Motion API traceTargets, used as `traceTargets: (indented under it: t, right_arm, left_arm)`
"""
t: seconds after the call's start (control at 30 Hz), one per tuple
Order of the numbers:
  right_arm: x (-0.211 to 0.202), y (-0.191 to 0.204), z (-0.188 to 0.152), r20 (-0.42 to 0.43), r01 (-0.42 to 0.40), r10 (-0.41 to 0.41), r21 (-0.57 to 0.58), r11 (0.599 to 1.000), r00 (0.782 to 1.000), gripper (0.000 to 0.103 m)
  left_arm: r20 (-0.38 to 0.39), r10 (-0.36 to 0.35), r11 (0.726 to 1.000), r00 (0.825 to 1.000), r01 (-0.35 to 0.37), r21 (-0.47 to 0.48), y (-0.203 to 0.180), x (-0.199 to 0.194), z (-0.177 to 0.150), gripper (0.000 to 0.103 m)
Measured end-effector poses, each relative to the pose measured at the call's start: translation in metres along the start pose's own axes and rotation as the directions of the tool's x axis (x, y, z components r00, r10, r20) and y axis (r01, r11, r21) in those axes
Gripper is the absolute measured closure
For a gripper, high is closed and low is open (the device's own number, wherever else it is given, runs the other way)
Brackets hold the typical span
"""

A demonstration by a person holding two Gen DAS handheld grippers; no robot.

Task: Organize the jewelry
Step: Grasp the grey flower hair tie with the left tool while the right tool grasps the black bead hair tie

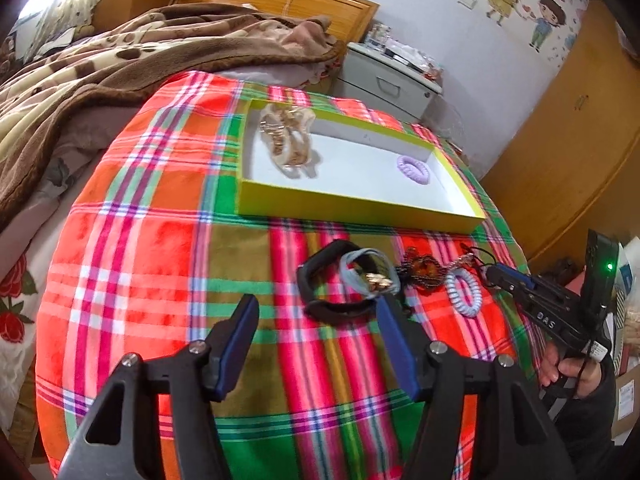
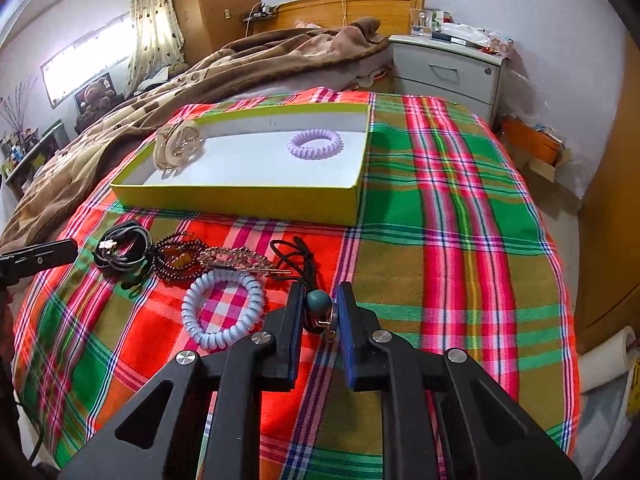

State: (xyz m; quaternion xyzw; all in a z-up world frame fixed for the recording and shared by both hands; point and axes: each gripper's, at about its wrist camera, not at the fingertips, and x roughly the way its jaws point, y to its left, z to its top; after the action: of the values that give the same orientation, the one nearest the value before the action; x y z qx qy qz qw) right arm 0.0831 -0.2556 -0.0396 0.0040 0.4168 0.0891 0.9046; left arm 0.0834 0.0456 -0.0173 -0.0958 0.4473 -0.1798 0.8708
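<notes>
A yellow-green tray (image 1: pixel 352 208) (image 2: pixel 240 200) with a white floor holds a beige hair claw (image 1: pixel 286 140) (image 2: pixel 178 146) and a purple coil hair tie (image 1: pixel 413 168) (image 2: pixel 315 142). In front of it lie a black band (image 1: pixel 320 304), a grey hair tie with a gold charm (image 1: pixel 370 274) (image 2: pixel 120 250), a dark bead necklace (image 1: pixel 424 270) (image 2: pixel 176 258) and a pale blue coil hair tie (image 1: pixel 463 292) (image 2: pixel 222 312). My left gripper (image 1: pixel 316 310) is open just short of the black band. My right gripper (image 2: pixel 318 298) (image 1: pixel 494 274) has its jaws close around a black cord's teal bead (image 2: pixel 318 300).
The items lie on a bright plaid cloth (image 2: pixel 440 240) over a bed. A brown blanket (image 1: pixel 120 56) is heaped behind the tray. A white nightstand (image 2: pixel 448 68) stands at the back, wooden wardrobes (image 1: pixel 560 152) to the right.
</notes>
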Motion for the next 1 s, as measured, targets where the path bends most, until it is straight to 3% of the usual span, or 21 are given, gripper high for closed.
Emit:
traceTargets:
  t: [0.33, 1.0]
  right_arm:
    - [-0.013, -0.016, -0.001, 0.046, 0.018, -0.021, 0.052, 0.998, 0.999, 0.086]
    - [-0.029, -0.028, -0.004, 0.098, 0.021, -0.027, 0.065, 0.998, 0.995, 0.086]
  left_arm:
    - [-0.037, 0.029, 0.996, 0.999, -0.025, 0.086, -0.038, 0.016, 0.007, 0.05]
    - [-0.078, 0.132, 0.989, 0.988, -0.126, 0.074, -0.052, 0.042, 0.013, 0.066]
